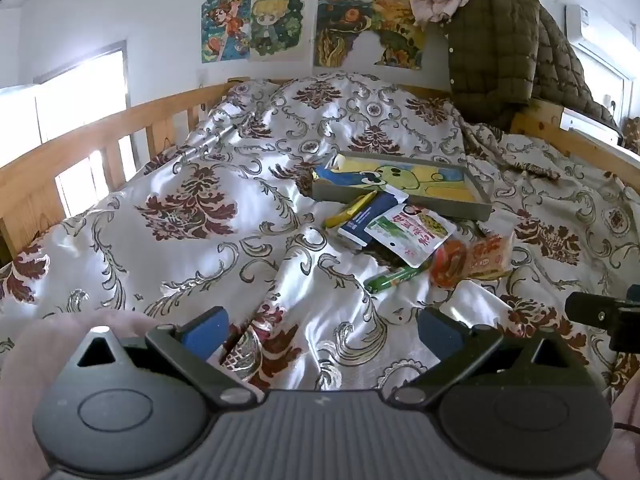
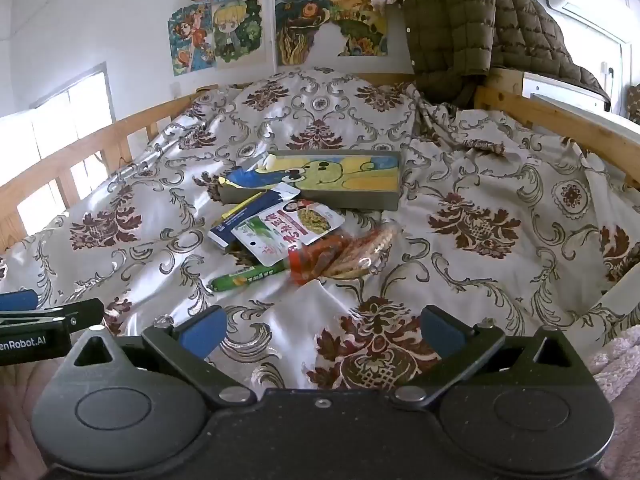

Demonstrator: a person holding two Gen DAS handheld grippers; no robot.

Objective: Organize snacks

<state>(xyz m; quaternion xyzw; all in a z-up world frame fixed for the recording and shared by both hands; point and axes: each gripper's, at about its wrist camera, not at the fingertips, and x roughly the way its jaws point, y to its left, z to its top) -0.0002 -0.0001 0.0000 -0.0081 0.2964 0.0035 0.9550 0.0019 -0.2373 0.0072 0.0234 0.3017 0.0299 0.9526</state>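
Note:
A grey tray (image 1: pixel 476 209) (image 2: pixel 360 202) with a cartoon picture inside lies on the patterned bedspread. In front of it sits a heap of snacks: a white packet (image 1: pixel 412 234) (image 2: pixel 288 230), a dark blue packet (image 1: pixel 370 216) (image 2: pixel 244 216), a yellow stick (image 1: pixel 348 212), a green sausage stick (image 1: pixel 394 278) (image 2: pixel 248 276) and clear orange-red packets (image 1: pixel 474 260) (image 2: pixel 340 256). My left gripper (image 1: pixel 322 330) is open and empty, short of the heap and to its left. My right gripper (image 2: pixel 322 330) is open and empty, short of the heap.
Wooden bed rails (image 1: pixel 100 132) (image 2: pixel 560 120) run along both sides. A quilted olive jacket (image 1: pixel 504 52) (image 2: pixel 460 20) hangs over the far right corner. Drawings (image 1: pixel 312 20) cover the wall. Pink fluffy fabric (image 1: pixel 40 344) lies near the left gripper.

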